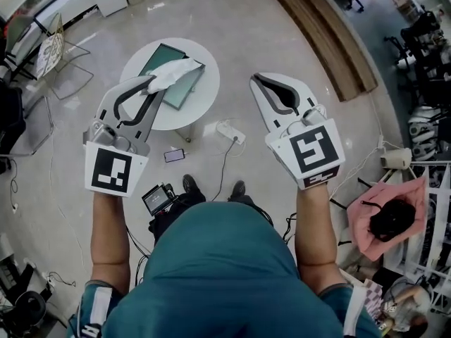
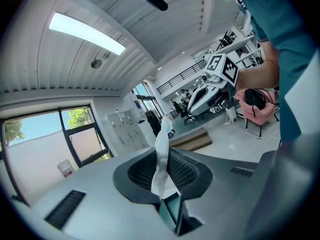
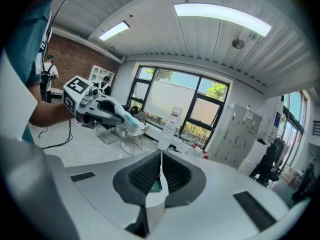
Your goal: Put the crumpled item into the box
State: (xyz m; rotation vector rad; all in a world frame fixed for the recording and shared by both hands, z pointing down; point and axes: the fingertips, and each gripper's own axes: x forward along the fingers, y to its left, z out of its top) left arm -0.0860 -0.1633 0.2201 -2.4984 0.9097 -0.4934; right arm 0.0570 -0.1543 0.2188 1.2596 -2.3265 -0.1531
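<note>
Round table [image 1: 208, 94] w/ box [image 1: 180, 91], L tool [image 1: 148, 84] holds crumpled item [image 1: 173, 72]

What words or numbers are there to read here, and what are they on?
Nothing can be read.
Left marker cube: black squares, no letters.
Right marker cube: the same.
Board by the chairs: too blurred.
Locker labels: too small.

The place reads as an open-plan office or lab. In the head view a glossy pale floor [image 1: 239, 41] holds a small round white table [image 1: 204, 90], a power strip [image 1: 230, 132] and trailing cables [image 1: 227, 153] at centre, with office chairs [image 1: 423, 30] at upper right. The right gripper view adds tall black-framed windows [image 3: 167, 101], grey lockers [image 3: 235, 131] at right and ceiling light strips [image 3: 220, 14].
</note>
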